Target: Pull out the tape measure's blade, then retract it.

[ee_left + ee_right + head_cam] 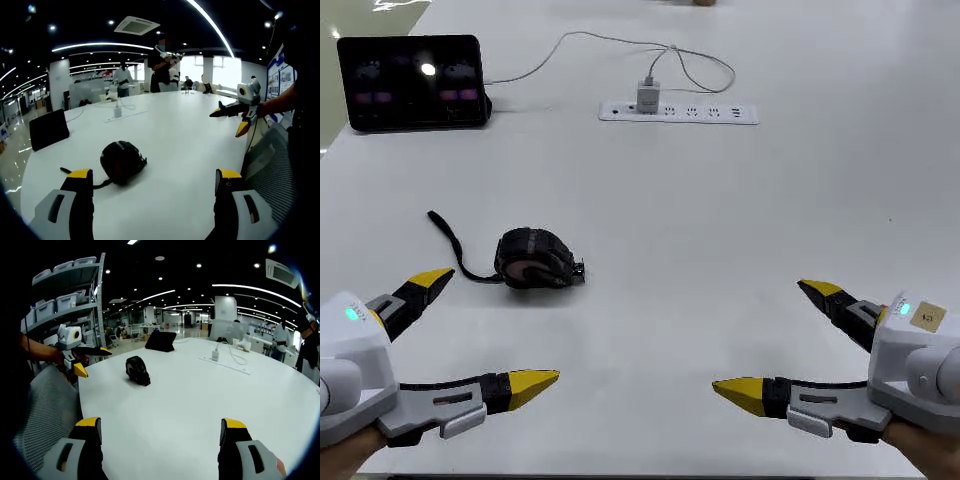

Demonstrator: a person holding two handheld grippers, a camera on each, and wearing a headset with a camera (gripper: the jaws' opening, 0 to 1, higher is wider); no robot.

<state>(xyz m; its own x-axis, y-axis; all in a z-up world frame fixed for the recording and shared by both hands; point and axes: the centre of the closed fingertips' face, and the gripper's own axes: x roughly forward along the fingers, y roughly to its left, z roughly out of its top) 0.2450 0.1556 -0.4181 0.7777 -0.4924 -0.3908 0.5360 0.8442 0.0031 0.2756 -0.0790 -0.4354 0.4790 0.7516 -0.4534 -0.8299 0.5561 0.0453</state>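
A white counter (740, 220) seen from above, with a person holding a claw in each hand at the near edge.

The left claw (500, 325) has its two yellow-tipped jaws spread wide apart, holding nothing. The right claw (761, 335) is spread just as wide and also holds nothing. The two claws are well apart from each other and point inward and forward.

The tape measure (533, 259), a dark rounded case, lies on the counter ahead of the left claw, near that claw's farther jaw tip but not touching it. It is forward and well to the left of the right claw. A black wrist strap (445, 235) trails from the case, away from the right claw. The blade's end hook sits at the mouth of the case, on the side facing the right claw.

Far beyond the left claw stands a dark tablet (412, 80). Far ahead, between the claws, a white power strip (678, 112) holds a charger (648, 97) with a looping cable (700, 62).

In the left claw's own view, the tape measure lies between its jaws, closer to the left jaw.
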